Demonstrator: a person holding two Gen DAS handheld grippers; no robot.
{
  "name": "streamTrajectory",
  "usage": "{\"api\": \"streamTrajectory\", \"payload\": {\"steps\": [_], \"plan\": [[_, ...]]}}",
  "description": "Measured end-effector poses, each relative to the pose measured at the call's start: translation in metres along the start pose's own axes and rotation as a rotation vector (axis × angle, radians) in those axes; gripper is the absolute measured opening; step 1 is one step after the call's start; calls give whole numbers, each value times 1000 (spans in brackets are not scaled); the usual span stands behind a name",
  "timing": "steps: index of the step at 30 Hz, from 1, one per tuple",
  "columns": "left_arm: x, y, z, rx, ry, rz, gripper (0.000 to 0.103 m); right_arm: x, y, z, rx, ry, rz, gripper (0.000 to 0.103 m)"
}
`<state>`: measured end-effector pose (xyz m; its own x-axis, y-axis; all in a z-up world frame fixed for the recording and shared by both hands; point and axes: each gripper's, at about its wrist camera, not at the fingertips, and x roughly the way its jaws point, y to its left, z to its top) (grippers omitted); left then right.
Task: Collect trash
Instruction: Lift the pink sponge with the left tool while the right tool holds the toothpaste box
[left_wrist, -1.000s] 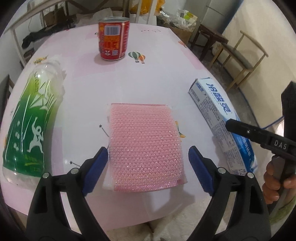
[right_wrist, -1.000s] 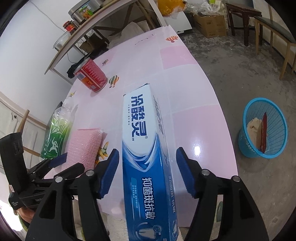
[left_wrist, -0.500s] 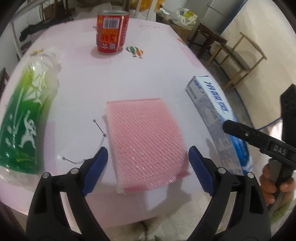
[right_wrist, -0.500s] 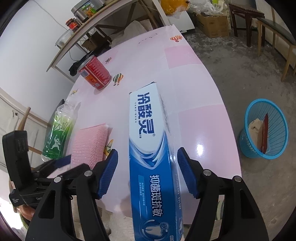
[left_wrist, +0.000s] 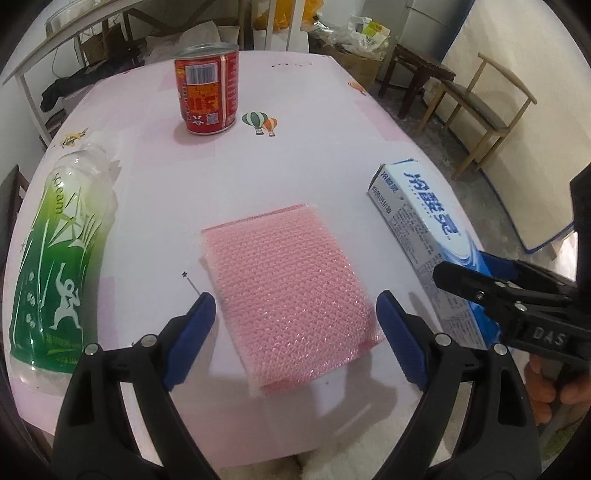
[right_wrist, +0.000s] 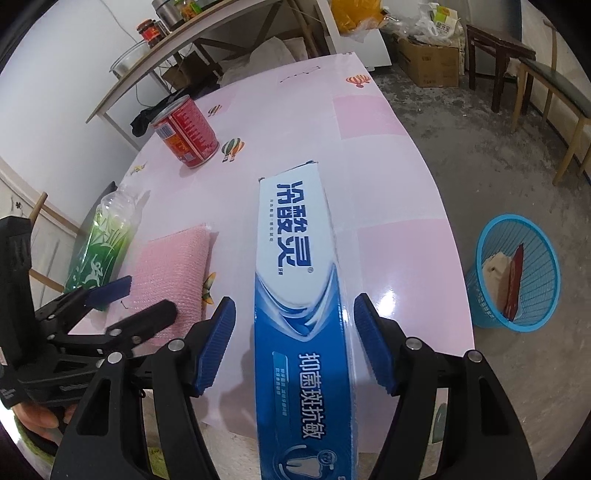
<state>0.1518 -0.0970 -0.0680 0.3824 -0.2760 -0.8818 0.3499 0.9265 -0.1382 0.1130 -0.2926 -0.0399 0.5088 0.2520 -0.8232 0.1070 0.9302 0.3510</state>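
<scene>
A pink bubble-wrap pouch lies flat on the pink table. My left gripper is open with its jaws on either side of the pouch's near end, not touching it. A blue and white toothpaste box lies along the table's right edge; it also shows in the left wrist view. My right gripper is open and straddles the box's middle. A red can stands at the back. A green-labelled plastic bottle lies on the left.
A blue plastic basket with some trash in it stands on the floor to the right of the table. Wooden chairs and a stool stand beyond the table's right side. Boxes and bags fill the far corner.
The left gripper has drawn back and tilted, so the pouch now sits further ahead between its jaws. The right gripper has shifted slightly along the toothpaste box. Both stay open.
</scene>
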Motion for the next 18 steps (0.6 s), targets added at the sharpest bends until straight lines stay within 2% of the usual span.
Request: {"api": "streamTrajectory", "payload": {"steps": [3, 5, 10, 13, 18], "plan": [[-1, 7, 2, -45, 7, -21, 85, 0, -5, 0, 26, -5, 17, 65], [3, 7, 7, -56, 8, 1, 86, 0, -7, -1, 43, -5, 30, 65], [22, -2, 16, -40, 18, 42, 87, 1, -9, -3, 51, -1, 23, 65], [32, -5, 14, -19, 20, 113, 87, 0, -7, -3, 41, -6, 10, 65], [33, -6, 7, 8, 5, 130, 87, 2, -3, -3, 14, -5, -5, 65]]}}
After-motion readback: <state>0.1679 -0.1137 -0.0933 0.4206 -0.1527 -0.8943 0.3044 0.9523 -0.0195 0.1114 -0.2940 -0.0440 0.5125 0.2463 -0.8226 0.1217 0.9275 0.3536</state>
